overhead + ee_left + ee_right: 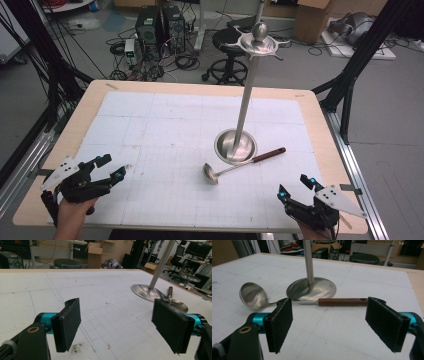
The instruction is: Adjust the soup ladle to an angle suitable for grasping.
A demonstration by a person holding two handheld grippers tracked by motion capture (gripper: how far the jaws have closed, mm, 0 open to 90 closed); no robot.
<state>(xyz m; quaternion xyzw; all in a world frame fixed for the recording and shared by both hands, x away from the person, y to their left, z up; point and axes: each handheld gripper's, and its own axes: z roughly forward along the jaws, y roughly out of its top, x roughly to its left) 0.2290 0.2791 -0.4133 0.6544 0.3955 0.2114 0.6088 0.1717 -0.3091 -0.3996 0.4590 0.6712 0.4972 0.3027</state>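
A steel ladle [240,165] with a dark wooden handle lies on the white gridded mat, its bowl [253,295] to the left and its handle [342,301] resting against the round base of a tall metal stand [235,146]. The stand's pole rises to a hooked top plate [259,44]. My left gripper [111,168] hovers open near the table's front left corner, with the stand's base [147,292] far ahead of its jaws. My right gripper [295,186] is open at the front right, and the ladle lies just beyond its jaws. Neither holds anything.
The wooden table [60,150] carries the white mat [165,130]. Beyond its far edge are a black stool [229,55], computer towers [160,25], cables and cardboard boxes on the floor. Black frame legs [350,75] stand at the right.
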